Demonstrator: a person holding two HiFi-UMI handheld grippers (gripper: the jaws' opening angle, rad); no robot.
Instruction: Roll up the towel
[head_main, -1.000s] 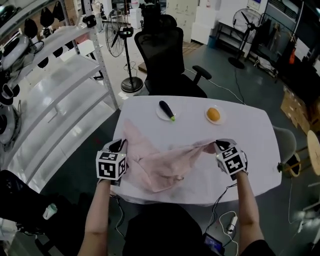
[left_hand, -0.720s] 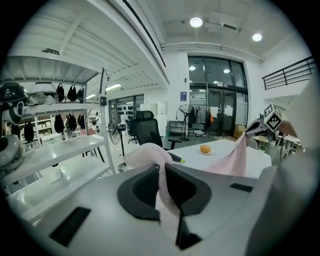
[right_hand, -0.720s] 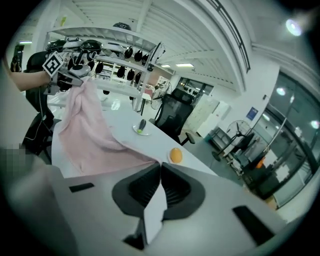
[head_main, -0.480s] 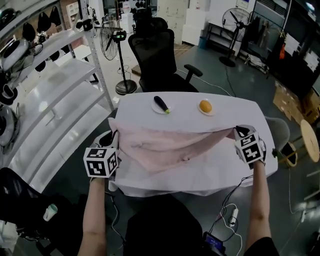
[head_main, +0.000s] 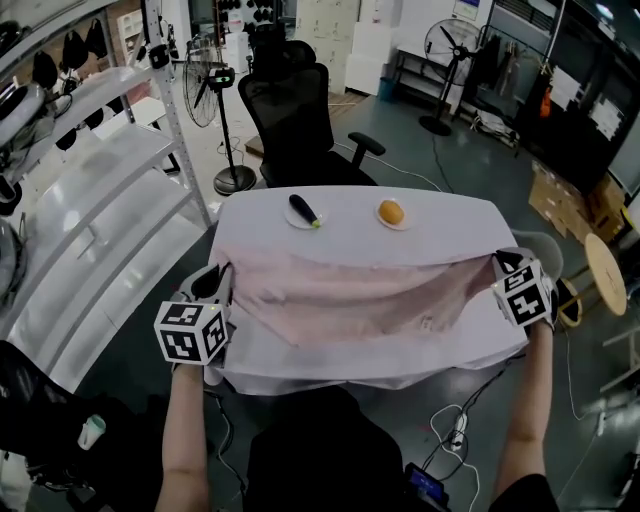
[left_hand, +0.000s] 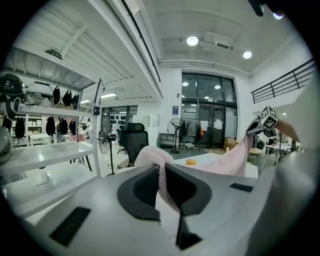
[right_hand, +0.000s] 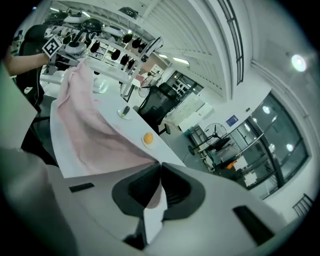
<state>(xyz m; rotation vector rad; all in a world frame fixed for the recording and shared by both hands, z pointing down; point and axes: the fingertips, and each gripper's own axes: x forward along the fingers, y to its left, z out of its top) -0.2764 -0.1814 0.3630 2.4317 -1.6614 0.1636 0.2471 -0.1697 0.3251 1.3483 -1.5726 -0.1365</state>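
A pale pink towel (head_main: 360, 295) hangs stretched out wide above the white table (head_main: 440, 215), held by two corners. My left gripper (head_main: 215, 283) is shut on the towel's left corner beyond the table's left edge; pink cloth (left_hand: 161, 182) is pinched between its jaws. My right gripper (head_main: 503, 262) is shut on the right corner past the table's right edge, and the towel (right_hand: 87, 130) runs from its jaws across the table towards the other gripper. The towel's lower edge sags towards the tabletop in the middle.
On the far side of the table lie a dark eggplant on a small plate (head_main: 303, 211) and an orange on a plate (head_main: 391, 212). A black office chair (head_main: 296, 120) stands behind the table, a white shelf rack (head_main: 100, 200) at the left, and a pedestal fan (head_main: 222, 130) behind.
Both grippers have moved apart and upward. The towel, bunched on the table a second ago, is now pulled out into a wide sheet between them.
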